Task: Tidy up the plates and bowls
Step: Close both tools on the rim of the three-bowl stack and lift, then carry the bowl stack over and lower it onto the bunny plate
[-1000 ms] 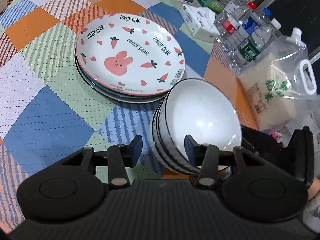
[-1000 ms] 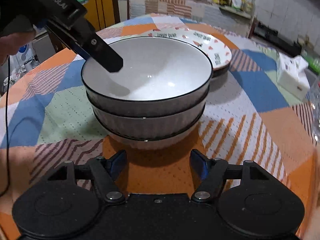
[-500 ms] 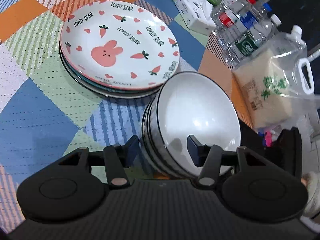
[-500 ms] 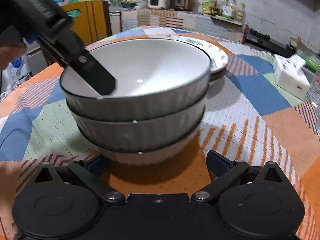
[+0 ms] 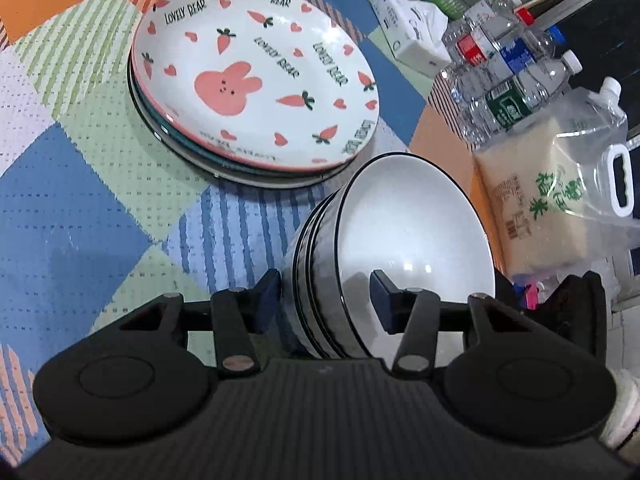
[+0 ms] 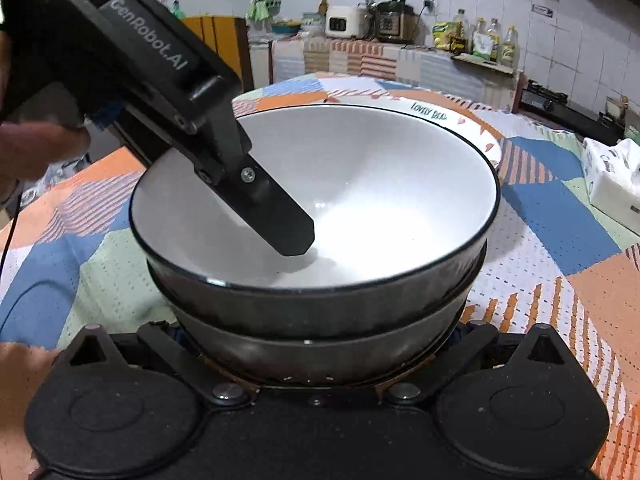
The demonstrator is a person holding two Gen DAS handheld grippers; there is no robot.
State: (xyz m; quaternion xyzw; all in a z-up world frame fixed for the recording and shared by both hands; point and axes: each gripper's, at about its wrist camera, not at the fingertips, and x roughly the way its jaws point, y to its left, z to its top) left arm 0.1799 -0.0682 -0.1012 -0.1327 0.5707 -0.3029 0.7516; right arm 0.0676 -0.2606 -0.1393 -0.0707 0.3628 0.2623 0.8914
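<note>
Bowls (image 6: 400, 184) now apparently straddled by widened right gripper (image 6: 316, 344).

A: Left gripper (image 5: 324, 300)?
B: Tilted down, clamped on the bowls' (image 5: 400, 220) wall, one finger inside, one outside. Jaws just closed a bit.
A: Right gripper (image 6: 316, 364)?
B: Jaws just opened wide, bowls between, fingertips hidden.

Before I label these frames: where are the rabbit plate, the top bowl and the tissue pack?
rabbit plate (image 5: 256, 92), left wrist view, painted centre
top bowl (image 6: 380, 184), right wrist view, white inside wall
tissue pack (image 6: 612, 184), right wrist view, white side
</note>
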